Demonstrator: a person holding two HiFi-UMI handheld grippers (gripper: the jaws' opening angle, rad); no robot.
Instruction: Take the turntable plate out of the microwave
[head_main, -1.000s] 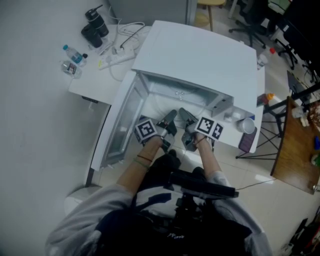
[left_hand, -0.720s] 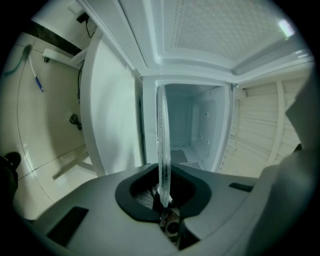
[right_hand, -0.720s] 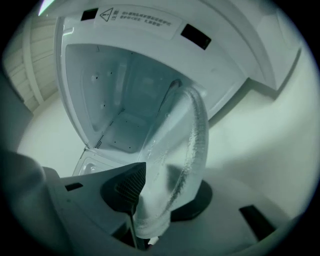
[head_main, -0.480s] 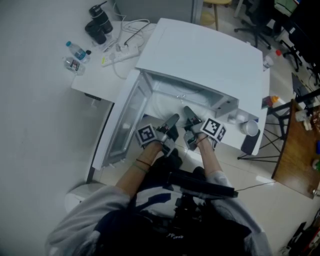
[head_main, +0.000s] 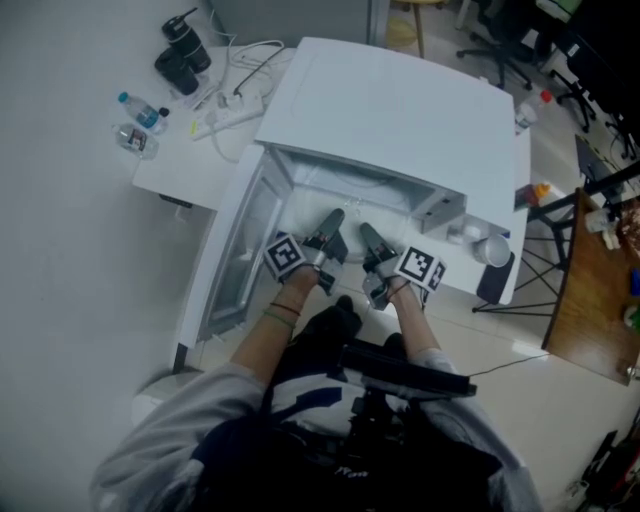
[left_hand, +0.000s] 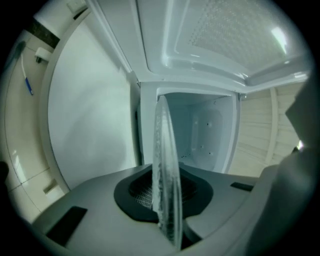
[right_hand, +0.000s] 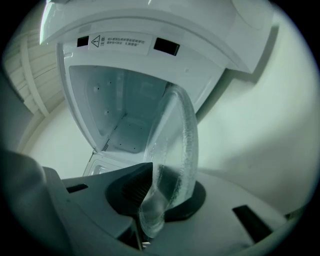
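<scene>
The clear glass turntable plate (left_hand: 164, 165) stands on edge at the open mouth of the white microwave (head_main: 400, 110). My left gripper (head_main: 328, 225) has the plate's rim between its jaws. Those jaws have just been opening a little, and the pads still sit against the glass. My right gripper (head_main: 368, 238) is shut on another part of the rim (right_hand: 175, 150). Beyond the plate both gripper views look into the bare white cavity (right_hand: 120, 110). In the head view the plate itself is hard to make out between the two grippers.
The microwave door (head_main: 240, 250) hangs open to the left, beside the left gripper. On the table at back left lie water bottles (head_main: 135, 110), a dark flask (head_main: 180, 55) and a power strip (head_main: 235, 110). A cup (head_main: 493, 250) stands right of the microwave, and a wooden desk (head_main: 600, 290) stands farther right.
The left gripper has shifted a little toward the microwave mouth over the last half second. The right gripper has stayed about where it was.
</scene>
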